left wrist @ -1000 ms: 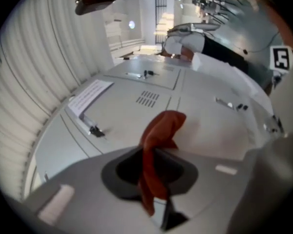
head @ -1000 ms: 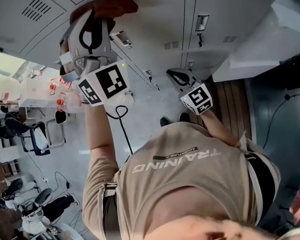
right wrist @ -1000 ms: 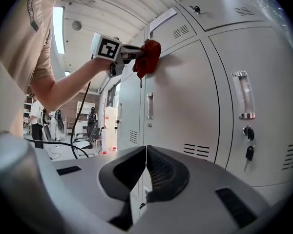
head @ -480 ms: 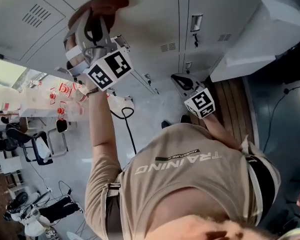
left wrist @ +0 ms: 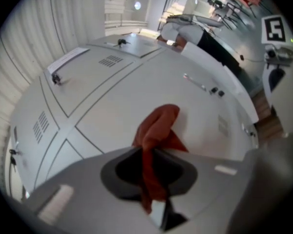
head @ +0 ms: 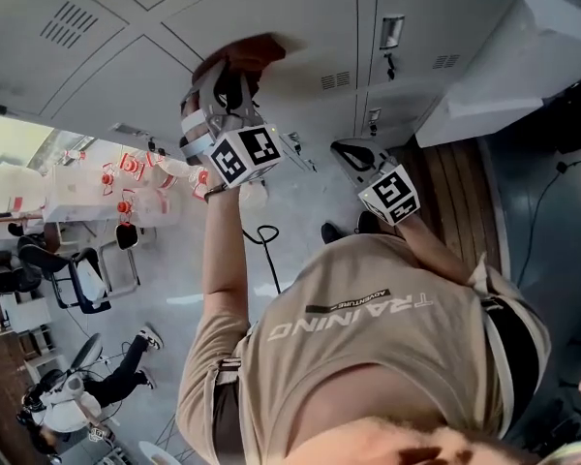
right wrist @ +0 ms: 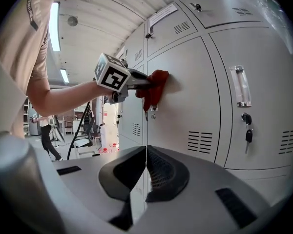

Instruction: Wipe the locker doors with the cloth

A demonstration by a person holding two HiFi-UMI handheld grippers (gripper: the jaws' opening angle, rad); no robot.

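A red cloth (head: 247,51) is pressed flat against a grey locker door (head: 300,13), and my left gripper (head: 234,74) is shut on it. In the left gripper view the cloth (left wrist: 156,130) runs out from between the jaws onto the door (left wrist: 112,106). The right gripper view shows the same cloth (right wrist: 155,89) on the door (right wrist: 195,96), near the seam beside a neighbouring door, with the left gripper (right wrist: 139,82) behind it. My right gripper (head: 347,148) hangs lower, away from the lockers. Its jaws (right wrist: 145,172) are shut with nothing between them.
The locker to the right has a clear handle (right wrist: 239,87) and a key (right wrist: 248,133) in its lock. A white cabinet (head: 504,76) juts out at the right. A black cable (head: 266,250) lies on the floor. Chairs and a person (head: 116,381) are far behind.
My left gripper has slid the cloth to the right across the locker door. The right gripper has hardly moved.
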